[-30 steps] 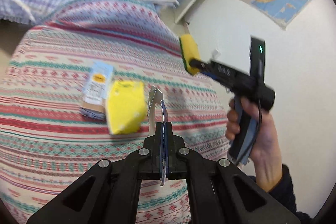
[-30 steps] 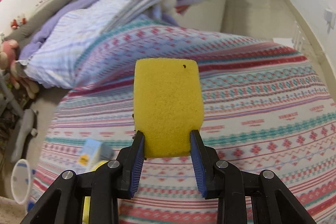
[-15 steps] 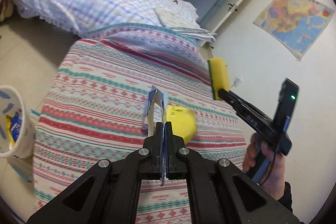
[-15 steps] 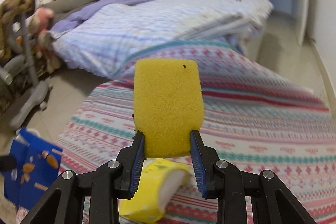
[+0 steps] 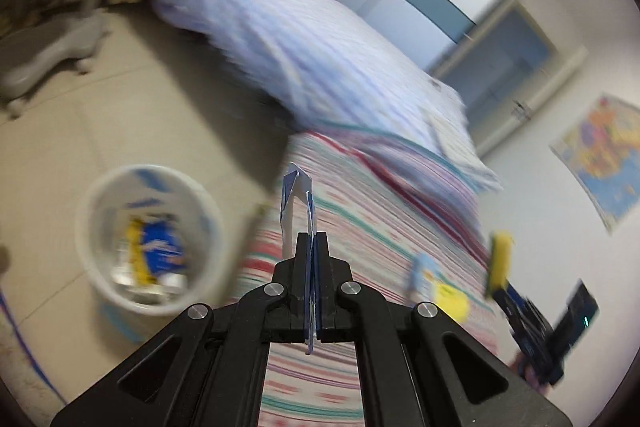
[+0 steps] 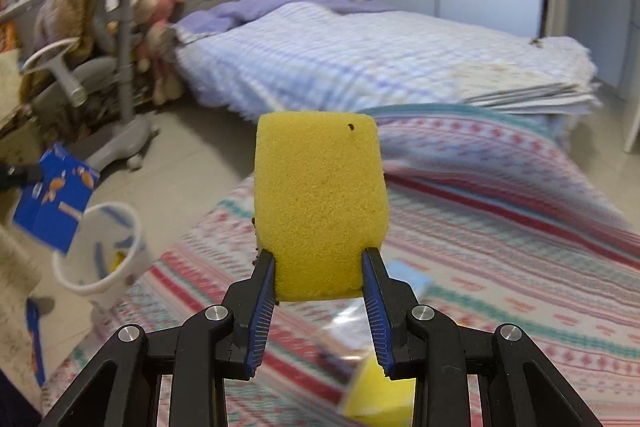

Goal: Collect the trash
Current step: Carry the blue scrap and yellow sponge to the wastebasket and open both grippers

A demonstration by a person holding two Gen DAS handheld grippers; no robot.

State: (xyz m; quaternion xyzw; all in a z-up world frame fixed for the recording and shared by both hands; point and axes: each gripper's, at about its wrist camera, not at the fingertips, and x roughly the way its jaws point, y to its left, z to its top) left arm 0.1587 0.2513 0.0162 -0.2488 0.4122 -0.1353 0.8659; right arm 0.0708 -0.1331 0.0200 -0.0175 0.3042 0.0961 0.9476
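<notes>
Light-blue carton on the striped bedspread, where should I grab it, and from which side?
The light-blue carton seems to lie flat on the striped bedspread, so come from above and pinch across its narrow width, at the end away from the yellow packet lying close beside it. Blur hides finer detail.

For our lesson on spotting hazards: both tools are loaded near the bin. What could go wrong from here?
1. The flattened blue carton in the left tool sits beside the white paper bin's rim; dropped now, it may miss.
2. The yellow sponge hides the right tool's forward view.
</notes>
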